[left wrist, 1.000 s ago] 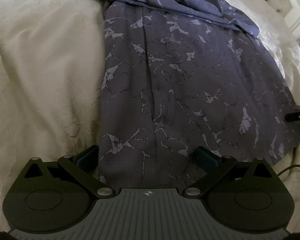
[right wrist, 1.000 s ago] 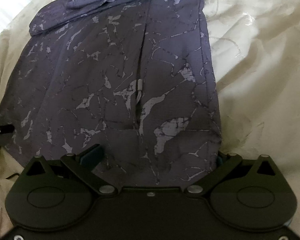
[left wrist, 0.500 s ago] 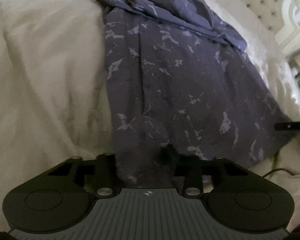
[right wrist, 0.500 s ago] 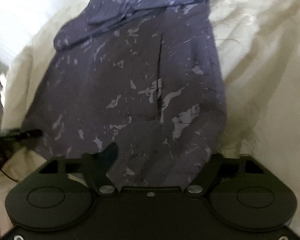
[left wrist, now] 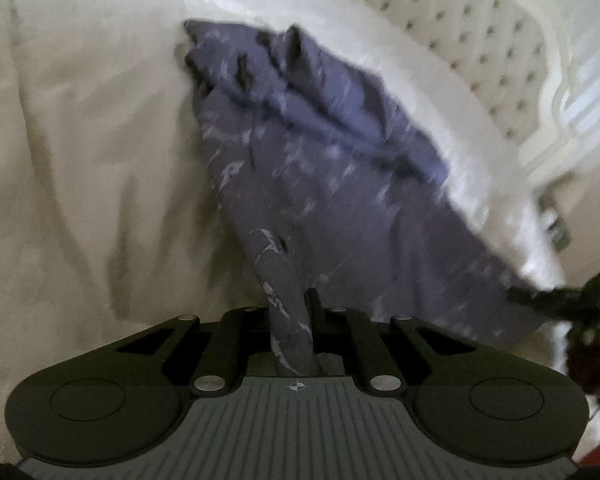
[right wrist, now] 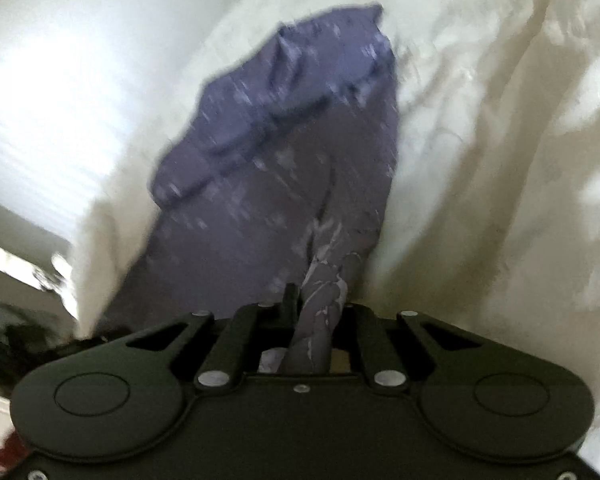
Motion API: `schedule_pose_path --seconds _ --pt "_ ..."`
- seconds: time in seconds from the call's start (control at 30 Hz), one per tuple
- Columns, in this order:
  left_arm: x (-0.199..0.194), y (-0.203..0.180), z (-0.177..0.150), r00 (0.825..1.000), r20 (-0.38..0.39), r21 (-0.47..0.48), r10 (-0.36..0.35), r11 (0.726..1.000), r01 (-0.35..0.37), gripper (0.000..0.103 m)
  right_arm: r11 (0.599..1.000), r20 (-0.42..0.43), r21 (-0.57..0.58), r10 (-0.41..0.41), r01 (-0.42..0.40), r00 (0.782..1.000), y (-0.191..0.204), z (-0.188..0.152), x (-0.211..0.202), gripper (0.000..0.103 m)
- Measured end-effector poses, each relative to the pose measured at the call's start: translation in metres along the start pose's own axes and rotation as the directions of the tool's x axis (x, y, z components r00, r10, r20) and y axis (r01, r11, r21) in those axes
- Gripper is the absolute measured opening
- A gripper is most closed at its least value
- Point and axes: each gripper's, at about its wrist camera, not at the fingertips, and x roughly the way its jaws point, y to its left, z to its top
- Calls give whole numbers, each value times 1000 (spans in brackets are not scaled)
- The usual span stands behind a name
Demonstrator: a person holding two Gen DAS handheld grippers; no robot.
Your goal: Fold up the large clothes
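A large purple garment with a pale marbled print [left wrist: 332, 184] lies on a cream bed; its far end is bunched up. My left gripper [left wrist: 294, 312] is shut on the near left hem, which is pinched into a bunch and lifted off the bed. In the right wrist view the same garment [right wrist: 284, 152] stretches away, and my right gripper [right wrist: 318, 308] is shut on the near right hem, also lifted. The right gripper shows at the right edge of the left wrist view [left wrist: 560, 304]. Both views are blurred by motion.
The cream bedspread [left wrist: 80, 160] spreads out on both sides of the garment and shows in the right wrist view [right wrist: 500, 160]. A tufted cream headboard [left wrist: 480, 28] stands at the far right. A bright window or wall [right wrist: 40, 100] is at the left.
Both grippers closed on the garment's near hem and rose, pulling the hem up off the bed. The cloth now hangs taut from both jaws, and the views are tilted up.
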Motion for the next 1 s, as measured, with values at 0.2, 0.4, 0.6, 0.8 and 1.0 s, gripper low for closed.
schedule_pose_path --seconds 0.2,0.4,0.6,0.8,1.0 --pt "-16 -2 35 984 128 -105 -121 985 134 9 994 129 -38 107 -103 986 18 29 -13 12" --pt "-22 4 86 941 290 -157 -173 962 225 10 987 278 -45 159 -152 947 26 79 -18 12" --pt "-1 -2 142 890 417 -132 -187 956 262 11 983 410 -57 181 -173 894 35 142 -2 12" --pt "42 -2 186 858 499 -119 -121 971 206 11 994 485 -58 109 -92 868 44 203 47 11" --pt "89 10 215 881 471 -152 -38 981 123 11 999 465 -29 -16 34 885 35 250 108 11"
